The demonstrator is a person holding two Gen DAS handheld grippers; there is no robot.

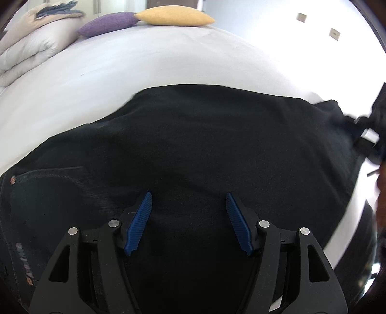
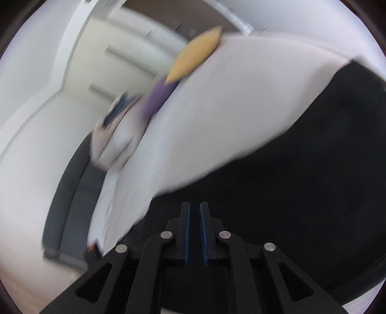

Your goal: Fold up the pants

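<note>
Presently, garment: black denim pants [image 1: 205,149] lie spread flat on the white-sheeted bed [image 1: 135,62], filling the lower and middle part of the left wrist view; a stitched pocket with a copper rivet shows at lower left.
Left gripper: the left gripper [image 1: 188,200] hangs over the dark cloth at bottom centre, its blue ribbed pads [image 1: 140,222] standing well apart with nothing clamped between them.
Right gripper: the right gripper [image 2: 194,210] sits at bottom centre of its own heavily blurred view, jaws nearly together with a narrow slit left between the blue pads [image 2: 187,231]; no cloth can be seen in that slit. At the right edge of the left wrist view it shows beside the pants' far corner; whether it touches the cloth cannot be told.
Bedding: a folded white duvet [image 1: 26,50] at upper left.
Cushions: a purple fabric cushion [image 1: 108,23] and a yellow fabric cushion [image 1: 173,15], touching, at top centre.
</note>
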